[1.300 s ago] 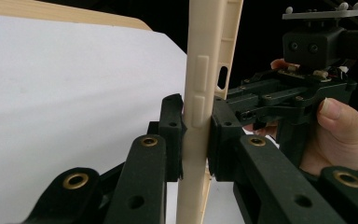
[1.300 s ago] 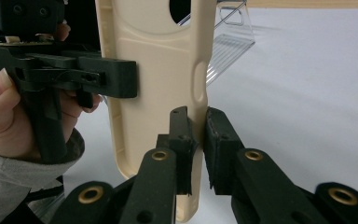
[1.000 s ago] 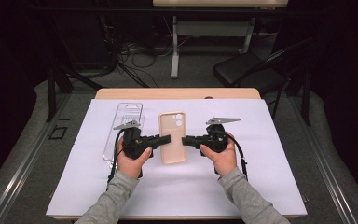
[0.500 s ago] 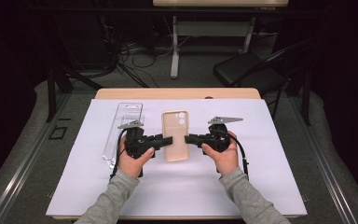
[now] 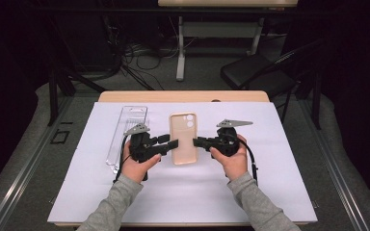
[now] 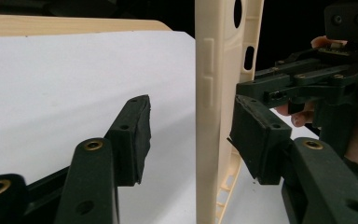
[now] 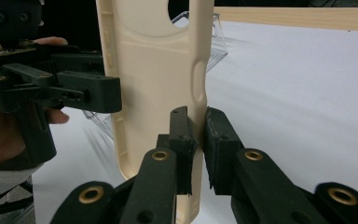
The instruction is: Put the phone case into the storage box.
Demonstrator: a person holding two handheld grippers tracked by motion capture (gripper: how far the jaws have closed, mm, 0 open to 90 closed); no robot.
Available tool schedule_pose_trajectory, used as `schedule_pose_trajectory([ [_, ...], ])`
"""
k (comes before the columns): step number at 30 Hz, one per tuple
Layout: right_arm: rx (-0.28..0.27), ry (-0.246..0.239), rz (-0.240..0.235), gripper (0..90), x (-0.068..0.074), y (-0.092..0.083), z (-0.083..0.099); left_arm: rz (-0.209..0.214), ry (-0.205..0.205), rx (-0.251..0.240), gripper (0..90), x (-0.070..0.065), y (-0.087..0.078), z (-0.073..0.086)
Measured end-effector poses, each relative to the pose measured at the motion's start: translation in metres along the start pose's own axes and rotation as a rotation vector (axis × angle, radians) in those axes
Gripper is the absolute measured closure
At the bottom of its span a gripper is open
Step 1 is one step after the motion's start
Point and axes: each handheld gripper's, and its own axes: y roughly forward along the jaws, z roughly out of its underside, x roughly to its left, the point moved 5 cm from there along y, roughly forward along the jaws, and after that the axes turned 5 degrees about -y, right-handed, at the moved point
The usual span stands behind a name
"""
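High view first: I see the cream phone case [image 5: 184, 138] lying between my two grippers on the white sheet [image 5: 279, 183] that covers the surface, with its camera cutout at the far end. My left gripper [image 5: 172, 143] comes at the case's left edge and my right gripper [image 5: 197, 142] at its right edge.

From the left gripper view, I read the left gripper's [image 6: 191, 135] jaws as parted: they have just been opening, and the case's [image 6: 209, 121] side wall stands between them, with a clear gap to one pad and the other pad close beside it.

From the right gripper view, the right gripper [image 7: 196, 135] has its jaws pinched on the case's [image 7: 154, 74] side wall, both pads pressed against it.

A clear plastic tray [image 5: 127, 137] lies on the sheet just beyond my left hand [image 5: 136, 166], apart from the case.
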Motion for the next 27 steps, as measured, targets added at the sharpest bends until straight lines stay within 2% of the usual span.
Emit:
schedule_pose_trajectory([
  [2, -0.002, -0.003, 0.001, 82.6, -0.001, 0.000, 0.000, 0.001, -0.014, 0.021, 46.5, 0.001, 0.000, 0.000],
  [4, -0.002, -0.006, 0.005, 82.5, -0.001, -0.001, 0.000, 0.009, -0.022, 0.016, 45.5, 0.001, -0.002, -0.001],
  [9, -0.003, -0.006, 0.015, 82.5, -0.002, -0.001, 0.000, -0.028, 0.003, 0.018, 38.9, 0.003, -0.006, -0.004],
  [13, -0.002, -0.010, 0.023, 82.5, -0.003, -0.002, 0.000, -0.038, 0.019, 0.016, 37.3, 0.004, -0.009, -0.006],
  [17, -0.002, -0.017, 0.035, 82.5, -0.004, -0.002, 0.000, -0.050, 0.023, 0.015, 37.3, 0.006, -0.011, -0.008],
  [20, -0.001, -0.021, 0.044, 82.5, -0.005, -0.003, 0.000, -0.060, 0.021, 0.033, 37.3, 0.009, -0.012, -0.008],
  [22, 0.000, -0.026, 0.053, 82.5, -0.005, -0.004, -0.001, -0.076, 0.031, 0.035, 37.3, 0.010, -0.013, -0.008],
  [27, -0.001, -0.030, 0.062, 82.5, -0.007, -0.005, -0.001, -0.082, 0.048, 0.036, 37.4, 0.007, -0.015, -0.011],
])
